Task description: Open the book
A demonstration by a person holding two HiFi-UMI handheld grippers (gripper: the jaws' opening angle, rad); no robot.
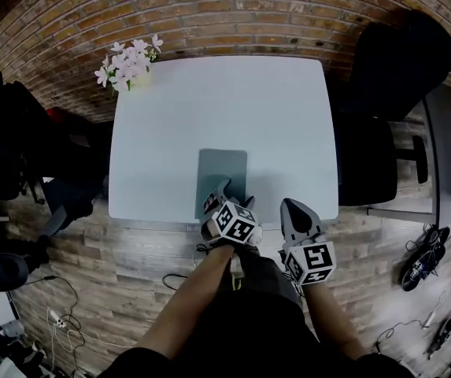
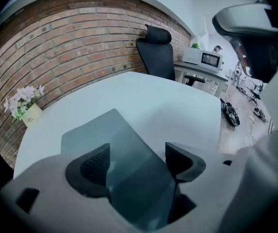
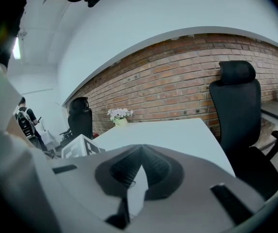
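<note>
A shut book (image 1: 222,172) on the white table (image 1: 209,109)
The grey book lies flat near the table's front edge. The left gripper (image 1: 219,191) points down over the book's near end, its jaws wide apart and gripping nothing. The right gripper (image 1: 294,211) is just beside it at the table edge, jaws squeezed together and empty.

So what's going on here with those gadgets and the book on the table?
A person holds a gripper in each hand at a white table. The left gripper is open, its jaws apart over the near end of a closed grey-green book. The right gripper is shut and empty, near the table's front edge.
</note>
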